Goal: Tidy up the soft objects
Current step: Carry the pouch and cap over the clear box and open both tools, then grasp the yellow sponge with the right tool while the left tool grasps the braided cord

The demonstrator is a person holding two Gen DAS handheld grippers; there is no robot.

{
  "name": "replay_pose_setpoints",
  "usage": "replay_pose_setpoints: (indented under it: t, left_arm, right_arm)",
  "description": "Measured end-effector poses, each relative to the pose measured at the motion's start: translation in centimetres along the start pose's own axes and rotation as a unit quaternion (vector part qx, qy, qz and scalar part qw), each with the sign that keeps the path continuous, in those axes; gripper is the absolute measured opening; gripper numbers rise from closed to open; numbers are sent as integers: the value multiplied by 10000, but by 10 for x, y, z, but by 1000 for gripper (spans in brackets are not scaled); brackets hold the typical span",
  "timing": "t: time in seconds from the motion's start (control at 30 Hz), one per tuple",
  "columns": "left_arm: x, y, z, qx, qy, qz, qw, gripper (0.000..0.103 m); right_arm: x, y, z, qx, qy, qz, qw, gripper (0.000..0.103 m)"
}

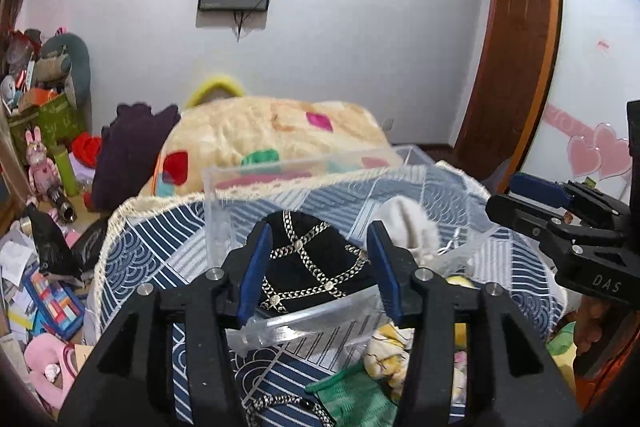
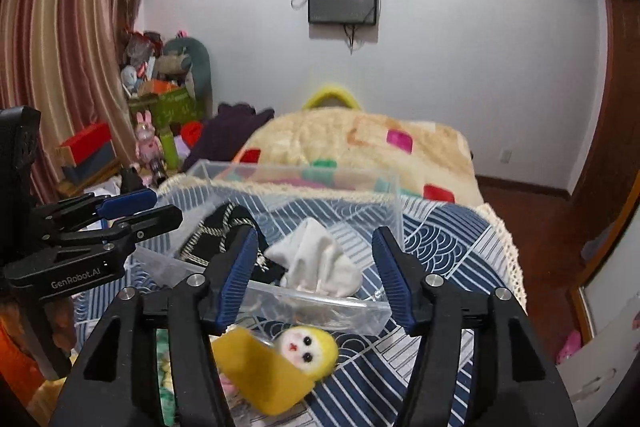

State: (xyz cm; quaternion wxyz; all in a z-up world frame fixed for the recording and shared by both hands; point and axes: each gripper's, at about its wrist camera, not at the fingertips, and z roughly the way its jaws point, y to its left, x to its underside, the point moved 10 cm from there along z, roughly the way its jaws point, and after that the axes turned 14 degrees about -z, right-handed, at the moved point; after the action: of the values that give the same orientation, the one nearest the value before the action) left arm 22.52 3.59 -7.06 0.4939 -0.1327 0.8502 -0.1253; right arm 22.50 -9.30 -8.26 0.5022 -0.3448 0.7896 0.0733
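Reading "GenRobot.AI", the left gripper (image 2: pixel 132 211) and "DAS"-marked right gripper (image 2: pixel 316 267) gape empty over the clear box (image 2: pixel 360 203).

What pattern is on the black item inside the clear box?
The black pouch has a gold chain lattice with small studs, clearest in the left wrist view.

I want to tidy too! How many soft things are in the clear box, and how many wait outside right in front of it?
In the box: 2, a black hat and a white cloth.
Outside, in front: 1 yellow doll.
Total: 3.
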Motion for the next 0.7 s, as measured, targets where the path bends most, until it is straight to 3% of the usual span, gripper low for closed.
replay_pose_setpoints:
  t: [0.07,0.2,0.3,0.7]
  left_arm:
    - [-3,-2,-14,40,-154,16,9999,61]
    - [1,2,-30,-4,-279,82,9996,68]
    - [10,8,-36,-80,-295,91,9995,71]
    - [71,51,-26,-306,262,-270,9988,71]
  right_arm:
    - [-1,2,-9,-20,-125,26,9999,59]
    - [3,6,-19,25,-271,49,9996,72]
    - [8,13,-20,15,-285,13,9996,72]
    - [50,34,-8,-243,65,120,9996,72]
